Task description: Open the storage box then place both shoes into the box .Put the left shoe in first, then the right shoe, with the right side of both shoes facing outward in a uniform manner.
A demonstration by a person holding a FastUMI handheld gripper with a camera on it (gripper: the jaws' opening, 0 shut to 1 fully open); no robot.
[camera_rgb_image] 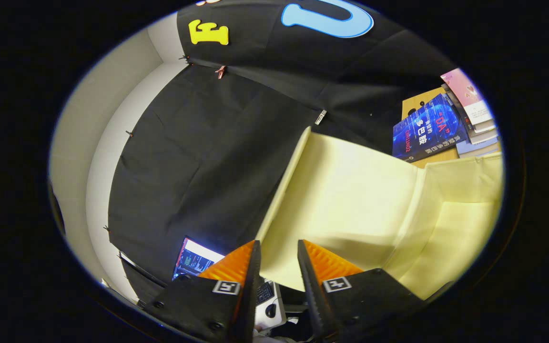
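Observation:
The pale yellow storage box [460, 224] lies just ahead of my fingers, turned on its side in this tilted view. Its lid [350, 190] stands swung up and faces the camera flat on, with its free edge against the black booth wall. My gripper [279, 243] is held close to the lid's lower corner. The two fingers stand a narrow gap apart, and the lid's surface shows through that gap. Neither finger visibly presses on the lid. The left fingertip [254, 250] covers the lid's corner.
A blue book [427, 128] leans on a wooden surface [417, 102] beyond the box, beside a stack of books [474, 109]. Behind the fingers, a lit laptop screen [193, 259] and a mouse [269, 310] show. A white wall [107, 119] borders the black cloth.

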